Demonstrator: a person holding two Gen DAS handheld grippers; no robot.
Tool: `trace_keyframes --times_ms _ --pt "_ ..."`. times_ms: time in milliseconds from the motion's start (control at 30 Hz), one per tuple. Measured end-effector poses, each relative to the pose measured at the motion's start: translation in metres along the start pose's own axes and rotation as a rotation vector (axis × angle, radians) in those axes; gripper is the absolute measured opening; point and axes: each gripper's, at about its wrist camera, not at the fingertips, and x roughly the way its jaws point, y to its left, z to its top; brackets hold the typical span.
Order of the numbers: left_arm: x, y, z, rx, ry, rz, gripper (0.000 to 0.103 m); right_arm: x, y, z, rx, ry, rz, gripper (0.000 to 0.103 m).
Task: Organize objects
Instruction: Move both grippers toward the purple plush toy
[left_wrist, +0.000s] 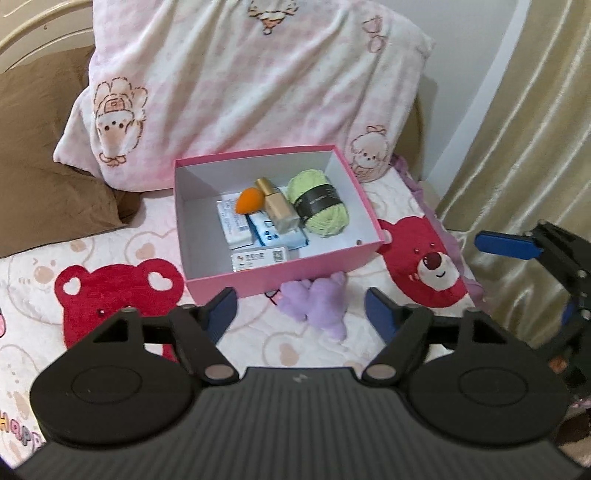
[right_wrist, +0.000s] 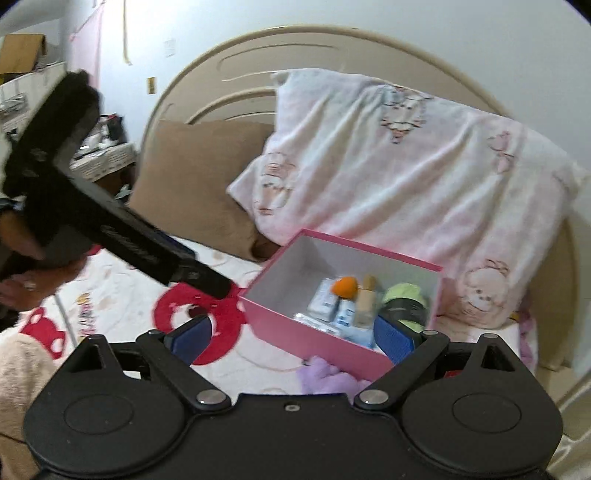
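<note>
An open pink box (left_wrist: 284, 271) with a white inside stands on the bed. In it lie a green yarn ball (left_wrist: 320, 206), a gold-capped bottle (left_wrist: 279, 210), an orange sponge (left_wrist: 250, 201) and several white-and-blue packets (left_wrist: 236, 225). A purple plush toy (left_wrist: 317, 304) lies on the bedspread just in front of the box. My left gripper (left_wrist: 301, 315) hovers open above that toy, gripping nothing. My right gripper (right_wrist: 291, 341) is open and empty too, near the box's (right_wrist: 314, 334) front wall. One of its blue fingers (left_wrist: 508, 245) shows at the right of the left wrist view.
A pink-and-white pillow (left_wrist: 240, 92) leans behind the box, with a brown pillow (left_wrist: 44, 166) to its left. A beige curtain (left_wrist: 517, 129) hangs on the right. The bedspread (left_wrist: 110, 295) carries red bear prints. A hand (right_wrist: 22, 269) holds the left gripper's body (right_wrist: 122, 240).
</note>
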Motion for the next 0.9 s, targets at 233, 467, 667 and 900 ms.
trace_keyframes --times_ms 233,467,667,900 --pt "0.037 0.005 -0.033 -0.048 -0.016 -0.037 0.081 0.021 -0.014 -0.043 0.102 0.017 -0.017 0.097" --pt "0.098 0.018 -0.055 -0.087 -0.029 -0.073 0.078 0.068 -0.021 -0.089 0.139 0.101 -0.039 0.097" --pt "0.150 0.030 -0.061 -0.126 -0.021 -0.061 0.077 0.115 -0.034 -0.113 0.174 0.236 -0.041 0.096" --pt "0.197 0.038 -0.075 -0.126 -0.037 -0.095 0.072 0.154 -0.038 -0.132 0.139 0.276 -0.058 0.096"
